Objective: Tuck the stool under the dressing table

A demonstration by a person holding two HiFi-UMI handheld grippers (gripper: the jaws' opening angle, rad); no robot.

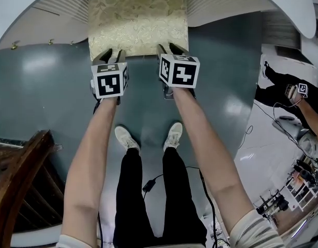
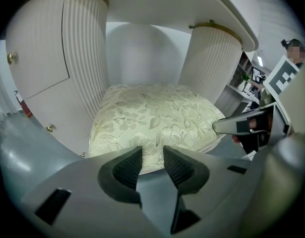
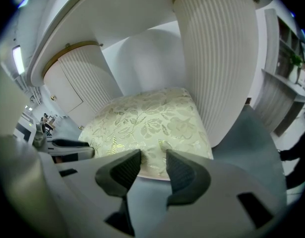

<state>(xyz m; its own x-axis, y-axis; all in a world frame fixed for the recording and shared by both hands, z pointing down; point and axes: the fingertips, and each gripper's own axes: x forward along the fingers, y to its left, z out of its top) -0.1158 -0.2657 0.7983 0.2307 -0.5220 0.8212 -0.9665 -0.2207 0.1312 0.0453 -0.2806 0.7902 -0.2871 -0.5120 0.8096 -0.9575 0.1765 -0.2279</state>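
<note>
Stool [image 1: 138, 25] dead ahead of left tongs [image 1: 111, 52] and right tongs [image 1: 169, 47], partly under table [image 1: 226, 1], jaws slightly apart, clamping nothing, tips at its edge, probably just for shoving.

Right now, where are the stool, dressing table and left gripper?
stool [image 1: 138, 22], head view, middle of the cushion.
dressing table [image 2: 83, 48], left gripper view, ribbed left pedestal.
left gripper [image 2: 152, 152], left gripper view, midway between jaw tips.

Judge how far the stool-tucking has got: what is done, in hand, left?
Done: the stool sits partly under the dressing table top, between its ribbed pedestals. In hand: left gripper and right gripper, jaws apart, meet the stool's near edge. Left: its near part shows beyond the top; push it in.
</note>
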